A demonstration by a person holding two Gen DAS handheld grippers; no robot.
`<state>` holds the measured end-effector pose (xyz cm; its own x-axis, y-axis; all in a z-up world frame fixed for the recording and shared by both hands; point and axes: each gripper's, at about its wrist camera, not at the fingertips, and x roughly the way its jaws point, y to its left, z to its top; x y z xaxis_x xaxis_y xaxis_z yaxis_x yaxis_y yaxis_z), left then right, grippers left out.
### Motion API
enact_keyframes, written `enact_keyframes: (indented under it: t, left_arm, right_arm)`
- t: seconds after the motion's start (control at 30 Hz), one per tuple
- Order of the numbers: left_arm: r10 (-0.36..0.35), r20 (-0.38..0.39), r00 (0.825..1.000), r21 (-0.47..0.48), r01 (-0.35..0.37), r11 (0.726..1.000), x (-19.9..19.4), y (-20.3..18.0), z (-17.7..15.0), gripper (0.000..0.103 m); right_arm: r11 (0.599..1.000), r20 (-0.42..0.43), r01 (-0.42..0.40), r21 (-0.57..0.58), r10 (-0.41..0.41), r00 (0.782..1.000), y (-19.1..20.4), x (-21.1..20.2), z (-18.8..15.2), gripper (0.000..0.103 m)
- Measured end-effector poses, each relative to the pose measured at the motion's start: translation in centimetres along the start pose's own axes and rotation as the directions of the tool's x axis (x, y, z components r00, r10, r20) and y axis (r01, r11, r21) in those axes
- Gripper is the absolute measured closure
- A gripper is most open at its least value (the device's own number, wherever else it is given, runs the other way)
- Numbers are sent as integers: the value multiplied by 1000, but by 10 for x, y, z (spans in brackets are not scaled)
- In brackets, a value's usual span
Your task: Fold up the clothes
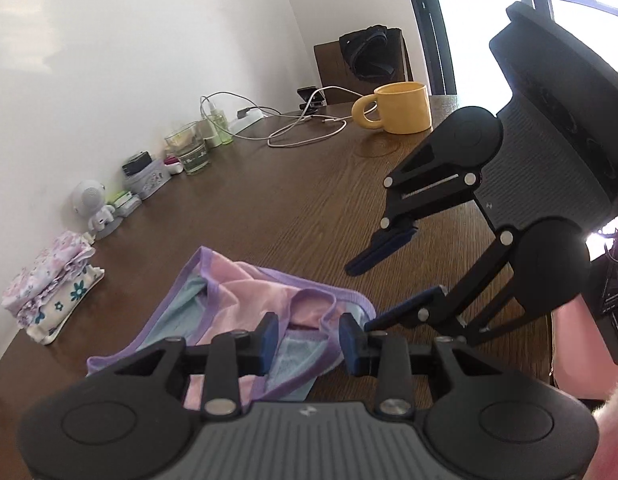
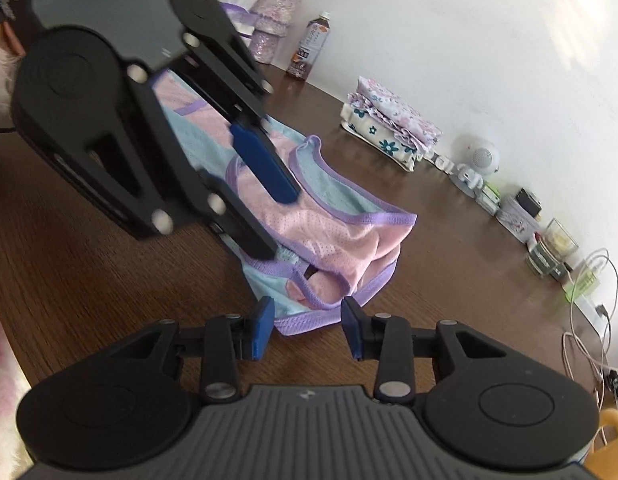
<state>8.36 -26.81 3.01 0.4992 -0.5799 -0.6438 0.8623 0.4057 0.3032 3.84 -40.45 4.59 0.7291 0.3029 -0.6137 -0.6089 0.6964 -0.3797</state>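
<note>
One brown wooden table (image 1: 293,200), white wall (image 1: 129,40) behind.

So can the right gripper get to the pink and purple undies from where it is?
Probably yes. The right gripper is open and sits right at the near edge of the pink and purple underwear, with nothing between them. The left gripper hovers farther along.

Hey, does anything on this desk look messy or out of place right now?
The pink and blue mesh garment with purple trim lies rumpled and bunched on the brown wooden table, unlike the neat folded floral stack by the wall. A white cable also sprawls loosely near the yellow mug.
</note>
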Motion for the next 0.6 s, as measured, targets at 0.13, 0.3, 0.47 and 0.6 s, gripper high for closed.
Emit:
enact_keyframes:
  t: [0.13, 0.3, 0.47, 0.6]
  left_arm:
    - [-25, -66, 998, 18, 27, 999, 19, -5, 4, 71]
    - [-35, -124, 992, 4, 36, 999, 27, -1, -3, 96]
    - [-55, -103, 993, -8, 55, 998, 22, 5, 3, 98]
    - [-49, -85, 995, 0, 49, 999, 18, 5, 4, 92]
  right_arm:
    - [997, 7, -49, -57, 50, 999, -4, 2, -3, 67]
    - [986, 8, -106, -130, 108, 994, -2, 7, -5, 67]
    - [980, 5, -136, -147, 138, 990, -6, 14, -1, 78]
    - [980, 3, -168, -106, 170, 985, -17, 18, 3, 99]
